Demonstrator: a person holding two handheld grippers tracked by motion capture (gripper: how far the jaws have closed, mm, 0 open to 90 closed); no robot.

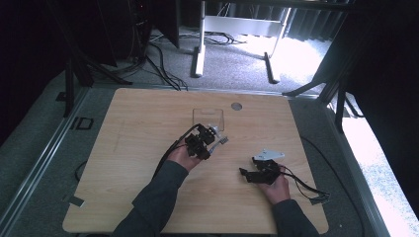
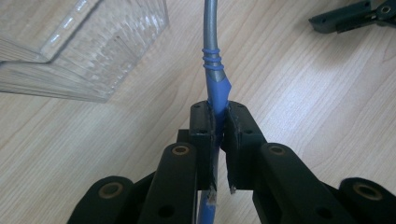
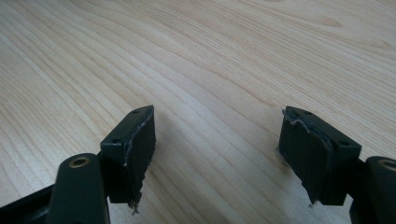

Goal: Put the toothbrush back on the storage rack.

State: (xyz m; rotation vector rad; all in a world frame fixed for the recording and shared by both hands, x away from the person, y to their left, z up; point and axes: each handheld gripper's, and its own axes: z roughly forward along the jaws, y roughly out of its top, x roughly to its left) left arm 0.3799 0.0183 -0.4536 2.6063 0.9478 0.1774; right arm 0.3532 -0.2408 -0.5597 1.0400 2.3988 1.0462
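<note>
My left gripper (image 2: 219, 121) is shut on the blue handle of a metal utensil (image 2: 215, 88), whose grey shaft runs on past the jaws. In the high view this utensil (image 1: 220, 143) looks like a fork, and it sticks out to the right of the left gripper (image 1: 202, 145) just above the table. A clear plastic container (image 1: 208, 119) stands right behind it, and its ribbed wall (image 2: 93, 51) is at the upper left of the left gripper view. My right gripper (image 3: 217, 135) is open over bare wood, with nothing between its jaws. It rests low at the right front (image 1: 247, 174).
The wooden table (image 1: 138, 148) has a round grey grommet (image 1: 236, 106) near its far edge. Cables trail from both grippers toward the person. The right gripper's black jaws (image 2: 355, 16) show at the top right of the left gripper view. Floor cables and a desk frame lie beyond the table.
</note>
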